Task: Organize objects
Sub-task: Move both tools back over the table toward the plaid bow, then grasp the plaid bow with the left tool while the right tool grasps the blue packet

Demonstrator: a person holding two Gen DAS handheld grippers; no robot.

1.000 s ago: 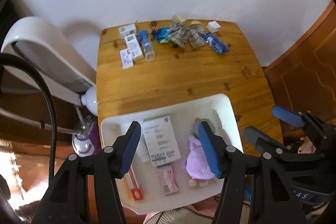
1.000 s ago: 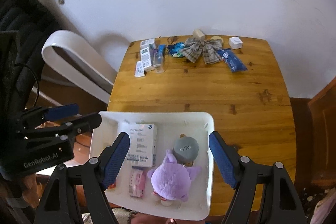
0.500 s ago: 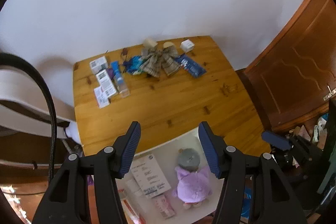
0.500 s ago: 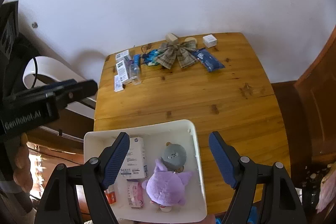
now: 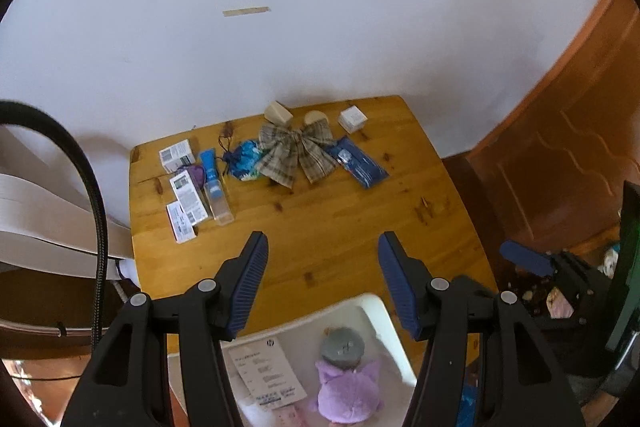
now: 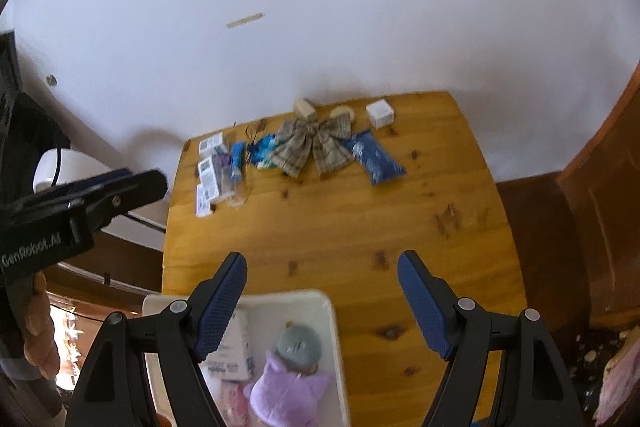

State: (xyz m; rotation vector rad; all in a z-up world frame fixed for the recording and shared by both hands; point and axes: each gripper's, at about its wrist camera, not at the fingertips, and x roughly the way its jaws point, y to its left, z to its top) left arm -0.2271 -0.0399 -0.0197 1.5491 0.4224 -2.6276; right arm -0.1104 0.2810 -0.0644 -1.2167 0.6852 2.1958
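Two hand-held grippers hang high over a small wooden table set against a white wall. The left gripper has its blue-padded jaws spread wide and grips nothing; the right gripper is likewise wide open and empty.

Far ahead of the left gripper's left finger lies a cluster of small white cartons beside a clear bottle with a blue cap. Straight ahead of both grippers, near the table's far edge, a blue patterned drawstring pouch touches a plaid fabric bow, with two pale blocks just behind the bow. Ahead of the right fingers sit a blue packet and, behind it, a small white box.

Beneath the fingers, at the table's near edge, a white tray holds a white HP-marked box, a purple plush doll with a grey cap and a pink packet.

A person's hand grips the left gripper's handle at the right wrist view's left edge.
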